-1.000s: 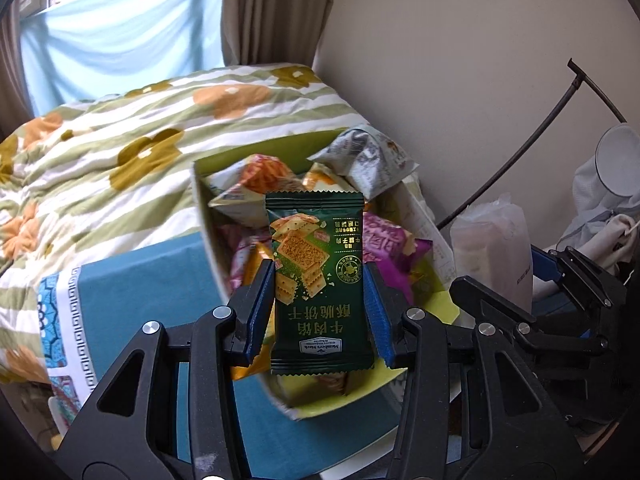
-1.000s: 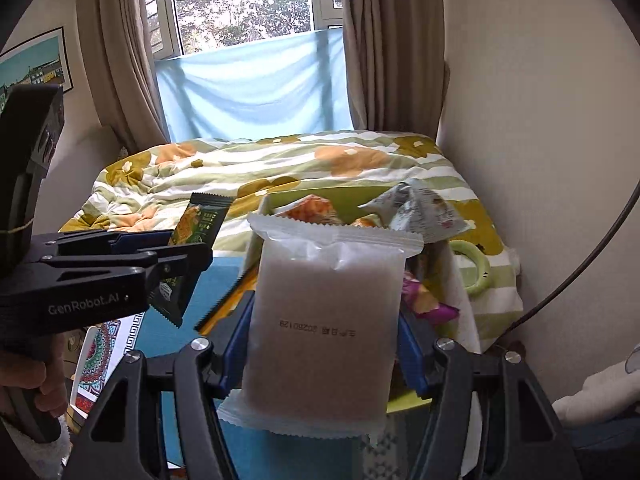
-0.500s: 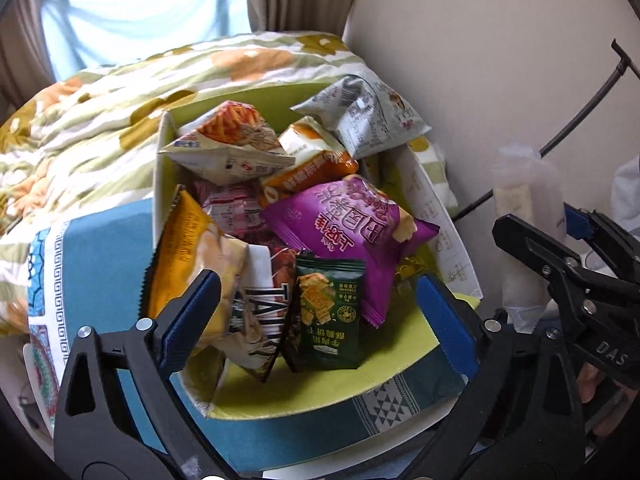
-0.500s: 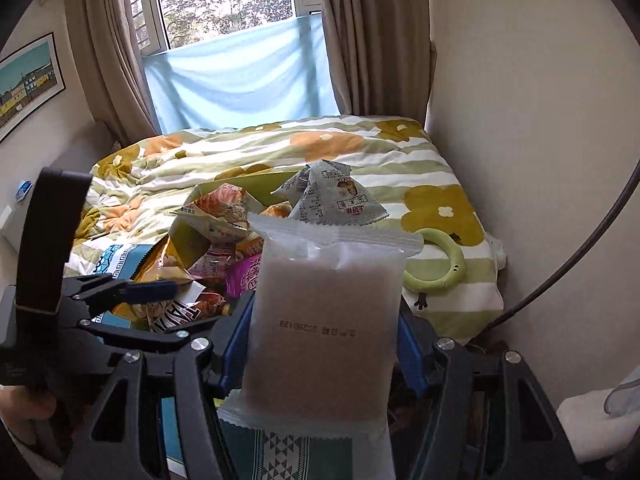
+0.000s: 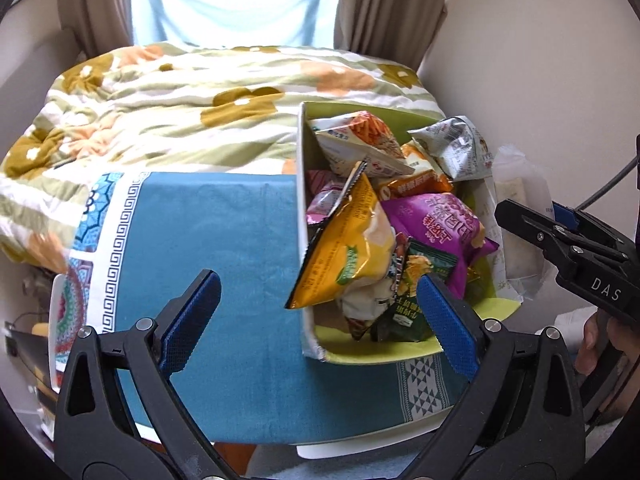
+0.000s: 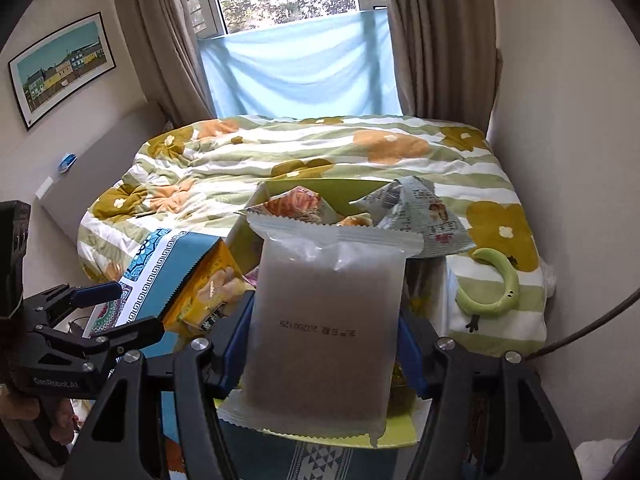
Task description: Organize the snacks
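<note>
An open box (image 5: 301, 216) with a green inside stands on a blue cloth and holds several snack bags. Among them a dark green cracker packet (image 5: 416, 300) lies at the box's near end, beside a yellow bag (image 5: 352, 248) and a purple bag (image 5: 436, 216). My left gripper (image 5: 320, 320) is open and holds nothing; its right pad hangs over the box's near edge and its left pad over the cloth. My right gripper (image 6: 324, 344) is shut on a translucent white packet (image 6: 324, 312), upright just in front of the box (image 6: 320, 188). The left wrist view shows this packet (image 5: 516, 208) at the box's right side.
The blue patterned cloth (image 5: 224, 264) covers a small table against a bed with a flowered quilt (image 5: 180, 108). A green ring toy (image 6: 496, 284) lies on the quilt right of the box. A wall and a dark cable (image 6: 580, 328) close off the right; curtains and a window stand behind.
My left gripper let go of the dark green cracker packet, which now lies in the box, opened wide and swung left. My right gripper carried the white packet closer to the box.
</note>
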`<state>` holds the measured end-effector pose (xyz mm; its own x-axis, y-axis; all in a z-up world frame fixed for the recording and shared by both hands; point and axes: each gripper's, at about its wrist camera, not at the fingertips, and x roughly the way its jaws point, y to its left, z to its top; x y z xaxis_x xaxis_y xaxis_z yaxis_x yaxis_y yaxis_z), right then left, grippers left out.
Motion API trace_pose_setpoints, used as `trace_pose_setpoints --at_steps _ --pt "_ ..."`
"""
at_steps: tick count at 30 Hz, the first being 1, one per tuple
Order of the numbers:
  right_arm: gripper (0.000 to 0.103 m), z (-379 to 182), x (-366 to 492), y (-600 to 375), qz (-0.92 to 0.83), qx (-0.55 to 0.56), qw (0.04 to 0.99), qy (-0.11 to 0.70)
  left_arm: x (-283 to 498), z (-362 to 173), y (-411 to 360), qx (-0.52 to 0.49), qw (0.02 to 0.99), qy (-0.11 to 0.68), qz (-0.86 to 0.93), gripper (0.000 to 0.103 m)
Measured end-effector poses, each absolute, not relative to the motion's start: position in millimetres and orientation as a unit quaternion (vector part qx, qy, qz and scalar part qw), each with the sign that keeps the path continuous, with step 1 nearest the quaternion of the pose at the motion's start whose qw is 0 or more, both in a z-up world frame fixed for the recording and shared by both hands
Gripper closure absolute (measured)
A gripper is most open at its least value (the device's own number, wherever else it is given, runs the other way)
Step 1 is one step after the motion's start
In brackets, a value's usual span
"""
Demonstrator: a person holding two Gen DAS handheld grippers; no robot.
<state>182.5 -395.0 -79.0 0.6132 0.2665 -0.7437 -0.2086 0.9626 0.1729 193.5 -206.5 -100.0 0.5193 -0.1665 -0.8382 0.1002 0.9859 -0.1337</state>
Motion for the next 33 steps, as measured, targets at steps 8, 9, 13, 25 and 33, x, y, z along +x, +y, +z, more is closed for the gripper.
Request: trace_pose_setpoints --at_steps 8,9,13,25,33 --pt "0.024 -116.0 195.3 -376.1 0.161 0.038 0.867 0.469 183.5 -116.3 -190.3 -0.016 0.869 0.494 -0.027 0.005" --pt "0.014 -120.0 191.9 -377.3 0.159 0.04 0.866 0.472 180.3 -119.1 -188.6 -0.015 0.867 0.497 -0.024 0.005" --pt "0.011 -126.7 176.9 -383.7 0.14 0.043 0.871 0.47 167.9 -125.5 -181.2 -0.018 0.866 0.5 -0.024 0.005" --pt "0.01 -80.9 124.7 -376.0 0.084 0.047 0.904 0.417 127.5 -74.5 -150.5 0.005 0.898 0.438 -0.043 0.005" --pt "0.01 -23.8 67.0 -340.1 0.045 0.035 0.936 0.346 63.7 -11.4 -114.5 0.027 0.942 0.333 -0.031 0.0"
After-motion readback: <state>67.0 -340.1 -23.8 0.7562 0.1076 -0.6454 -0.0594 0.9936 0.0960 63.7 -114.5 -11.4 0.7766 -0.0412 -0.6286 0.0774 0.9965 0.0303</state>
